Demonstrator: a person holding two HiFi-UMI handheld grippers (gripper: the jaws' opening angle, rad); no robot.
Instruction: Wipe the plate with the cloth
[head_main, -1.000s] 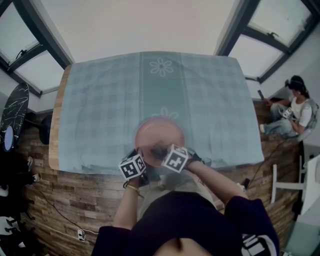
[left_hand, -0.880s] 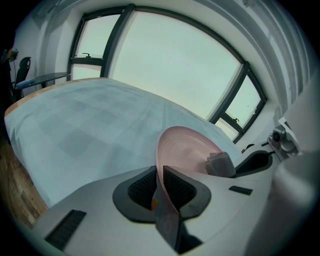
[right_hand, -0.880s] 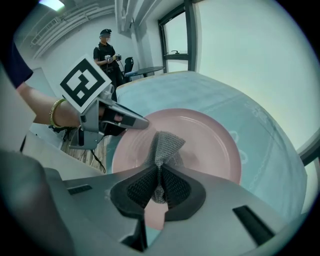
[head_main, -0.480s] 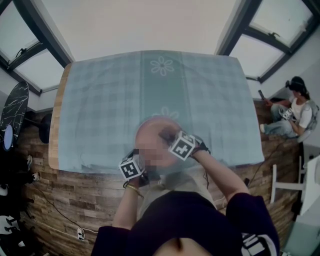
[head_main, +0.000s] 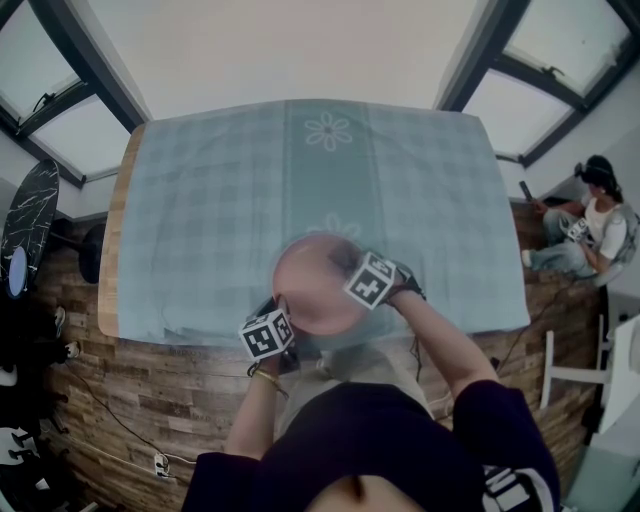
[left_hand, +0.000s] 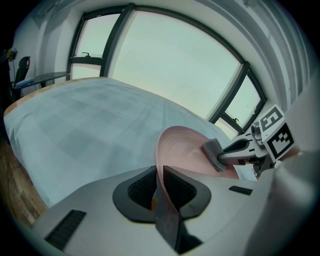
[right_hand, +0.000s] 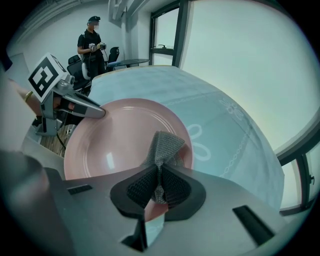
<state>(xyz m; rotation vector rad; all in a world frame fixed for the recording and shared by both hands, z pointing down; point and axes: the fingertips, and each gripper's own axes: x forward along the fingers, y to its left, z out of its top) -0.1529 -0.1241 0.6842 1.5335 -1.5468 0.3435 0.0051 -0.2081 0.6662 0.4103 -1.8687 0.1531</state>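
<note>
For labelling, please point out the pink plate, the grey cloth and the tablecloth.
pink plate (right_hand: 120, 135), right gripper view, on its flat middle.
grey cloth (right_hand: 164, 145), right gripper view, on its bunched top.
tablecloth (head_main: 200, 200), head view, on its bare left part.

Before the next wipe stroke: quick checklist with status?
1. Left claw shut on the pink plate at its rim: ok.
2. Right claw shut on the grey cloth: ok.
3. Cloth pressed to the plate's face: ok, going by the left gripper view.
4. Free path for the stroke: ok. The cloth sits near the rim and the rest of the face is bare.
5. Plate's underside resting on the checked tablecloth: cannot tell.
6. Remaining dirt on the plate: cannot tell, only glare shows.
</note>
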